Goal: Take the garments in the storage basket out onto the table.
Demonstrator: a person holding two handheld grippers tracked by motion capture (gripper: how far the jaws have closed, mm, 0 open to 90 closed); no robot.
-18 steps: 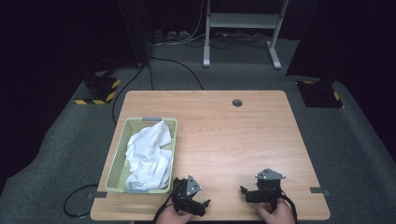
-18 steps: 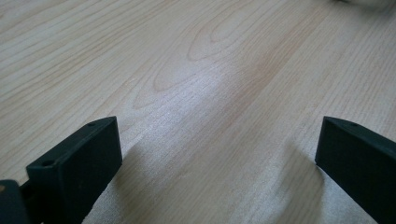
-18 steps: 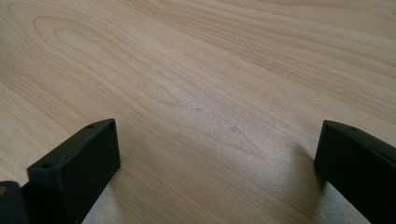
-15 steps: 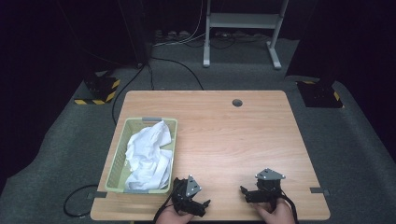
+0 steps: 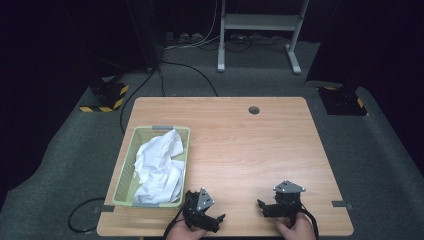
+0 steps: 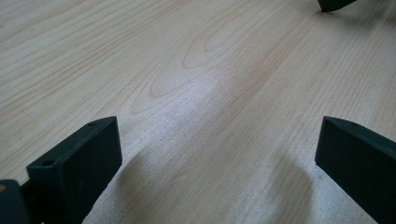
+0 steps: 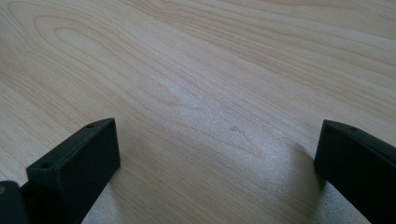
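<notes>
A pale green basket (image 5: pixel 128 176) at the table's left holds crumpled white cloth (image 5: pixel 159 166). My left gripper (image 5: pixel 216 223) rests low at the front edge, just right of the basket's near corner. Its jaws stand wide apart over bare wood, and in the left gripper view the left gripper (image 6: pixel 219 158) holds nothing. My right gripper (image 5: pixel 261 207) sits at the front right, pointing left toward the other one. In the right gripper view the right gripper (image 7: pixel 219 158) is open too, with plain wood between the black fingers (image 7: pixel 77 163).
The wooden table (image 5: pixel 240 145) has a round cable hole (image 5: pixel 254 110) near its far edge. Beyond it stand a white frame (image 5: pixel 260 30) and floor cables. A black tip of the other gripper (image 6: pixel 334 4) shows at the top of the left gripper view.
</notes>
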